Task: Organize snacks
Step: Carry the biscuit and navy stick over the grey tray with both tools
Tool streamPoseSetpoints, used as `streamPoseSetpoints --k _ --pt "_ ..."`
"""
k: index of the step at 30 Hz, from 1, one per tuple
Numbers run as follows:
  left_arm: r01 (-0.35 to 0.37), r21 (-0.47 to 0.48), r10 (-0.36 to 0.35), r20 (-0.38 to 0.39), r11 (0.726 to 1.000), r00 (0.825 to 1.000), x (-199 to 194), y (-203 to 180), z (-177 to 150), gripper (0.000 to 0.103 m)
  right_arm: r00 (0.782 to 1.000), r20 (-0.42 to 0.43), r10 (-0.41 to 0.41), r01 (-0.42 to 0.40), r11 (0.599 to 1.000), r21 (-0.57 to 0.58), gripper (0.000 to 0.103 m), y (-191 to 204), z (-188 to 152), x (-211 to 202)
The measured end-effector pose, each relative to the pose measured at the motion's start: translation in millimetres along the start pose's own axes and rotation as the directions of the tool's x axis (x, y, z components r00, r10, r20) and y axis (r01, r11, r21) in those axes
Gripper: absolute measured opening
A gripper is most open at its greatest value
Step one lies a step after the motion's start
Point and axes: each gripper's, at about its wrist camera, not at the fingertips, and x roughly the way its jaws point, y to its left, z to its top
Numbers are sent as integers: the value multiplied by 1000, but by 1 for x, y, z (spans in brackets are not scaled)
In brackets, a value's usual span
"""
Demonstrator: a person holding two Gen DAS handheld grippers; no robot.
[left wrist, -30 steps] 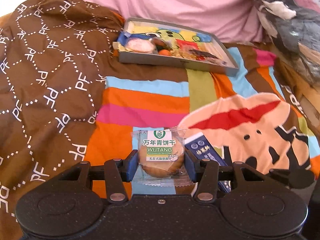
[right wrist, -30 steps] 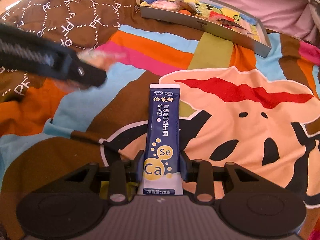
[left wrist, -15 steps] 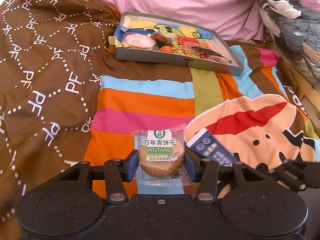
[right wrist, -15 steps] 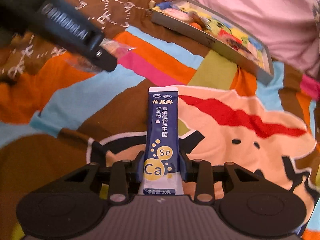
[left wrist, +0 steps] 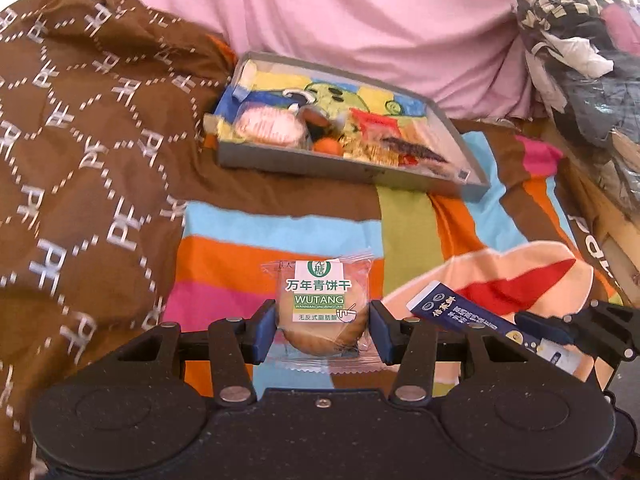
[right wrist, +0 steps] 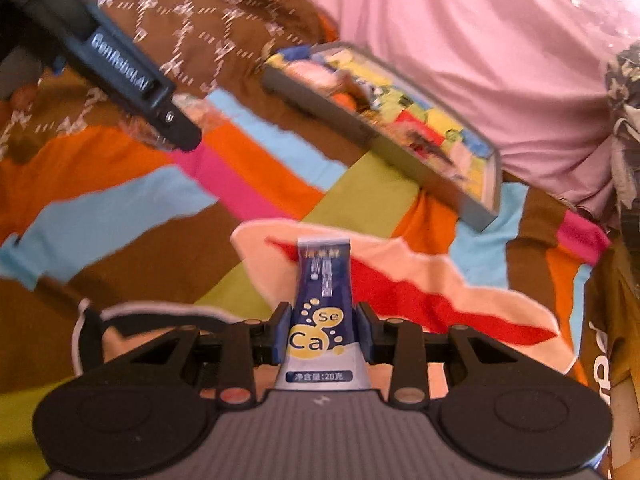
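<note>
My left gripper [left wrist: 322,330] has its blue fingers [left wrist: 265,330] closed about halfway, pressing both sides of a wrapped biscuit [left wrist: 320,312], a round golden one in clear film with a white and green WUTANG label. It rides clear of the bedspread [left wrist: 280,248], label facing up at my camera.

My right gripper [right wrist: 322,334] is drawn in narrower, fingers [right wrist: 282,334] clamped on the lower end of a slim navy sachet [right wrist: 322,300]; big yellow "Ca" and white "Se" bubbles show just above the pinch, and the white-topped end sticks straight out ahead. From the left camera that same sachet pokes in at the lower right, tilted, tip just beside the biscuit wrapper.

Beneath both hands lies the striped bedspread in orange, pink, light blue and green, with a peach and red cartoon patch under my right side. To my left, a brown quilt [left wrist: 80,160] with white lettering is bunched up.

Further out, the grey snack box [left wrist: 348,164] sits on the bed, open-topped, with a cartoon-printed lining and wrapped snacks inside, an orange round one among them. Behind it is pink bedding [left wrist: 360,20]; off right, a heap of clothes [left wrist: 580,60].
</note>
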Motion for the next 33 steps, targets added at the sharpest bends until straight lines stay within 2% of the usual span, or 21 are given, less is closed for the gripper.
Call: streamPoseSetpoints --k 4,5,6,9,13,15,16,20,22,24,27,30,33 --pt "5 0 -5 0 1000 1000 10 2 9 51 999 48 -25 26 1000 -16 38 -6 15 4" --pt "5 1 -5 -2 1000 1000 12 3 9 51 998 53 -29 31 999 -31 27 -5 17 6" --pt "5 -2 -5 -7 1000 1000 15 4 9 51 998 48 -38 40 998 -48 21 -4 19 10" --pt "10 -17 -10 -25 1000 1000 21 11 7 51 998 17 -56 58 995 -79 19 -2 20 20" --pt "12 -24 -13 -43 1000 999 28 17 2 51 997 -71 -22 18 999 -51 27 -2 11 40" --pt "10 -31 -11 -50 999 999 31 21 2 51 994 -106 13 -11 1000 16 39 -7 8 49" --pt "10 -33 -12 -51 999 999 32 23 2 51 993 -117 27 -22 999 45 49 -8 7 52" --pt "17 -27 -18 -45 999 999 36 28 9 51 982 -174 68 -37 984 172 48 -18 7 73" --pt "23 -16 -24 -35 1000 999 38 30 15 51 979 -179 95 -51 970 237 40 -25 9 81" --pt "29 -7 -29 -20 1000 999 40 31 24 51 982 -167 83 -35 962 270 36 -26 12 85" --pt "34 2 -34 12 999 999 45 32 42 51 992 -127 25 7 969 247 33 -24 17 82" --pt "34 33 -35 47 999 998 50 28 64 51 997 -45 -56 63 980 189 33 -20 25 73" --pt "34 52 -38 84 998 996 57 22 88 51 990 45 -132 123 979 161 33 -21 33 62"
